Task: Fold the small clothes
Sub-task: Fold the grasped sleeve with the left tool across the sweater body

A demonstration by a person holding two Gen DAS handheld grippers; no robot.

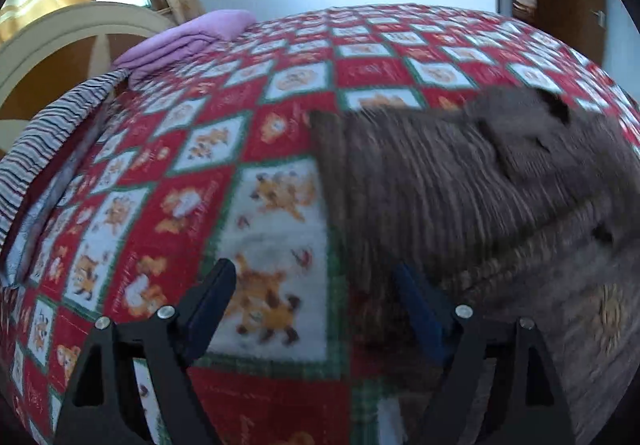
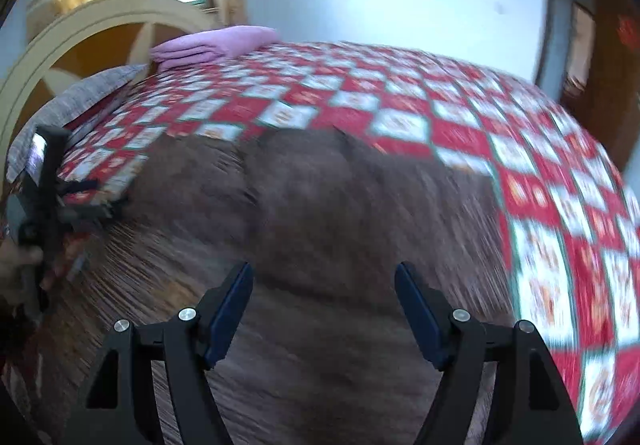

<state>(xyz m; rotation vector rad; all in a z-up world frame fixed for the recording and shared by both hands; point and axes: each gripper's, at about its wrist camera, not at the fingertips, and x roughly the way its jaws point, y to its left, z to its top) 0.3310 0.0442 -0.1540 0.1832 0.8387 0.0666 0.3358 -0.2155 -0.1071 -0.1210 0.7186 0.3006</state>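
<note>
A brown ribbed knit garment (image 1: 460,181) lies spread on the bed, filling the right half of the left wrist view and most of the right wrist view (image 2: 320,213). My left gripper (image 1: 314,277) is open above the garment's left edge, one finger over the bedspread and the other over the knit, nothing between them. My right gripper (image 2: 324,281) is open over the middle of the garment, nothing held. The left gripper's body (image 2: 40,197), held in a hand, shows at the left edge of the right wrist view.
The bed carries a red, white and green checked bedspread (image 1: 224,149) with bear prints. A folded purple blanket (image 1: 188,41) and a striped pillow (image 1: 44,141) lie by the curved headboard (image 1: 60,29). A window, white wall and brown door (image 1: 568,5) stand behind.
</note>
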